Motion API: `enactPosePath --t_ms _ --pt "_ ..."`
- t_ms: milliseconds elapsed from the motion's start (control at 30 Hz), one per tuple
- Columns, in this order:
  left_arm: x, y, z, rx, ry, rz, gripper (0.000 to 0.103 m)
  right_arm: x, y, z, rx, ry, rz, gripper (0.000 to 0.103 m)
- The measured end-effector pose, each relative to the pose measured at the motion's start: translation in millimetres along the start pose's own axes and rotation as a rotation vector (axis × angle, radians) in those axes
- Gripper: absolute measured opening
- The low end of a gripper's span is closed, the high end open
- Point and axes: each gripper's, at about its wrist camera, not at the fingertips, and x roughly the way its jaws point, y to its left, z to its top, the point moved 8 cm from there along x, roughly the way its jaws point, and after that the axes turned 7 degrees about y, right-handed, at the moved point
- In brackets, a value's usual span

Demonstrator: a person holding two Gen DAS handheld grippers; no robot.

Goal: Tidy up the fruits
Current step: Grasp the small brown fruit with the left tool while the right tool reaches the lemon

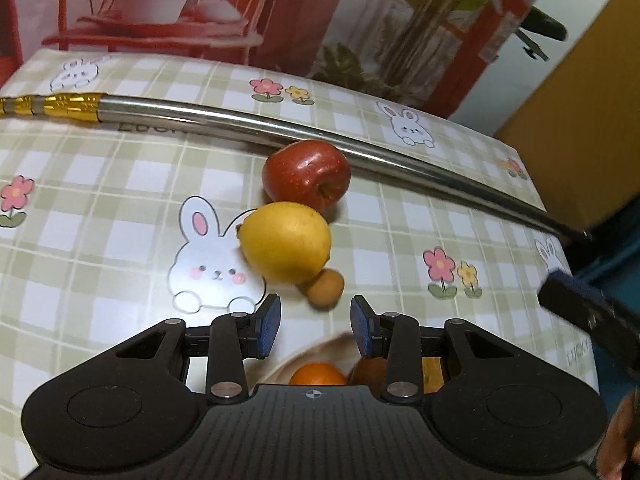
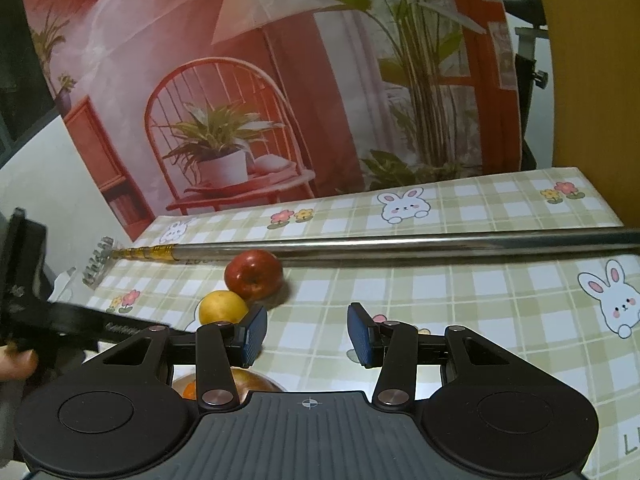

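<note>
The left gripper (image 1: 315,328) is hovering wide open and empty over the bench (image 1: 100,208), which is wearing a green checked cloth printed with rabbits and flowers. Just beyond its blue-padded fingers (image 1: 269,326), a small round orange-brown fruit (image 1: 326,288) is sitting at twelve o'clock, touching the big yellow lemon-shaped fruit (image 1: 286,240); a shiny red apple (image 1: 306,174) is lying behind that, against a long steel rod with a gold end (image 1: 240,122). Under the left gripper, a pale bowl (image 1: 320,350) is holding an orange fruit (image 1: 318,374) and a brown one (image 1: 368,372). The right gripper (image 2: 307,334) is also gaping open with nothing in it, the apple sitting at eleven o'clock from it.
</note>
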Motion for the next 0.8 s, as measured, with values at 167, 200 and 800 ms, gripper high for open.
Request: enactPosePath --t_ms 167,200,800 --pt "19 -5 10 -0.064 0.013 0.011 0.04 2 -13 -2 0.031 -0.003 0.009 0.042" --pt "21 -7 10 -0.067 0.014 0.014 0.04 3 -15 -2 0.038 -0.004 0.01 0.042" --pt "45 -14 12 -0.102 0.01 0.071 0.033 4 -47 -11 0.11 -0.011 0.019 0.042"
